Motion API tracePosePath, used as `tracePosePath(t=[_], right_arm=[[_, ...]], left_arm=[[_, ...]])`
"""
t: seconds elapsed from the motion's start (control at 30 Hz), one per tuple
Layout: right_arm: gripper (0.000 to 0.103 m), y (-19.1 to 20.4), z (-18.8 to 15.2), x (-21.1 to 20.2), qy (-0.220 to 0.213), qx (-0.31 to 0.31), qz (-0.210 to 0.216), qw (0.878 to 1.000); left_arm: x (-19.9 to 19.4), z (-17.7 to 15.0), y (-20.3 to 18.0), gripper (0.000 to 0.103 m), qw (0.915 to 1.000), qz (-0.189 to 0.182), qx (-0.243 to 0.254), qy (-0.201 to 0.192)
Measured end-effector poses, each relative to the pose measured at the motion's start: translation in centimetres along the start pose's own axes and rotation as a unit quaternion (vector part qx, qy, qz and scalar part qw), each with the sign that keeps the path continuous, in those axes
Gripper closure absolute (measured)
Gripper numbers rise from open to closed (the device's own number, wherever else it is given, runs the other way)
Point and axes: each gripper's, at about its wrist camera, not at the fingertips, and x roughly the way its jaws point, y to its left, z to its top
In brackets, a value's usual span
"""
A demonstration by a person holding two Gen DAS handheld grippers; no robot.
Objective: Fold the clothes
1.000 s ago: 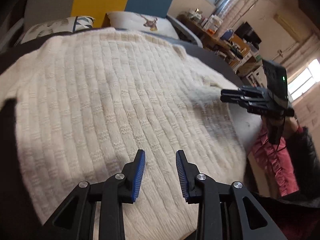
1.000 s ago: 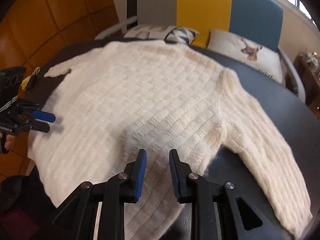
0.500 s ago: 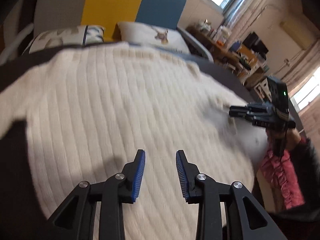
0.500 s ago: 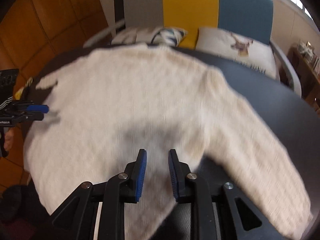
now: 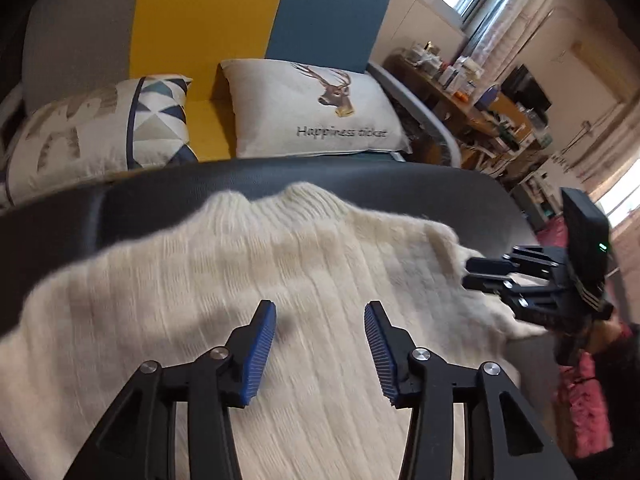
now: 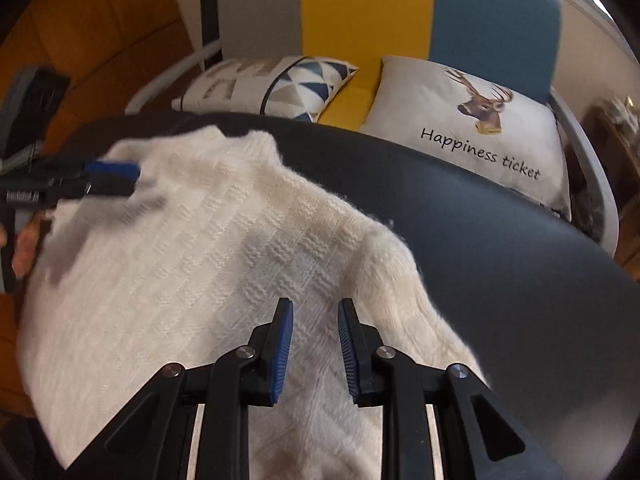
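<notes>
A cream knitted sweater [image 5: 320,264] lies spread on a dark round table [image 5: 240,184], its neck edge toward the sofa. My left gripper [image 5: 319,312] hovers over the sweater's upper part. Its jaws are opening and hold nothing; only the knit lies below the gap. In the right wrist view the sweater [image 6: 200,260] fills the left half of the table [image 6: 500,248], one shoulder sloping to the right. My right gripper [image 6: 316,306] stands narrowly open above that shoulder, holding nothing. Each gripper shows in the other's view: the right gripper [image 5: 466,274] over the sweater's right edge, the left gripper [image 6: 136,179] near the collar.
Behind the table stands a sofa [image 6: 360,4] with grey, yellow and blue panels and two cushions, one with a deer [image 5: 320,108], one patterned [image 6: 276,84]. A cluttered desk [image 5: 460,80] is at the far right. Pink cloth [image 5: 584,400] sits low right. A hand [image 6: 28,244] holds the left gripper.
Both grippers have moved forward over the sweater toward its neck and the sofa. The left gripper's jaws have spread wider. The right gripper's gap looks the same.
</notes>
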Motion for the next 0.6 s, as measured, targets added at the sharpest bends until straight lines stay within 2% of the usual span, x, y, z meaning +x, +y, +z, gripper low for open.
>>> tracePosePath(t=[0.1,0.17,0.23,0.33,0.4,0.47,0.5,0.57,0.6], right_arm=[[0.081,-0.1,0.8,2.0,0.018,-0.007,-0.016,1.000],[0.082,-0.4,1.0,3.3,0.034,-0.010,-0.046,0.998],[0.083,-0.3,1.0,3.6,0.026,-0.017,-0.060,0.998],[0.083,0.0,1.1,3.8,0.011,-0.015,-0.095,0.995],[0.083,0.3,0.9,3.3,0.003,-0.004,-0.101,0.995],[0.083,-1.2,0.1,0.9,-0.024,0.066,-0.060,0.996],[0.083,-2.4,-1.1,-1.2,-0.054,0.108,-0.020,0.993],[0.080,-4.4,-4.4,-5.6,-0.110,0.177,0.048,0.977],[0.080,-5.2,-6.5,-8.0,-0.136,0.207,0.076,0.966]], left_arm=[[2.3,1.5,0.3,0.060,0.9990,0.043,0.012,0.008],[4.0,2.0,0.6,0.062,0.9952,0.093,0.022,0.021],[5.3,1.8,1.0,0.063,0.9918,0.120,0.031,0.032],[5.8,1.5,0.6,0.062,0.9867,0.159,0.035,0.012],[6.1,0.6,-0.7,0.062,0.9773,0.200,0.070,-0.001],[5.3,-0.2,-1.5,0.062,0.9764,0.204,0.072,-0.009],[4.5,-0.5,-1.7,0.062,0.9803,0.188,0.060,-0.012],[1.7,-1.7,-2.5,0.063,0.9872,0.148,0.048,-0.036],[0.6,-2.5,-3.3,0.062,0.9908,0.116,0.055,-0.042]])
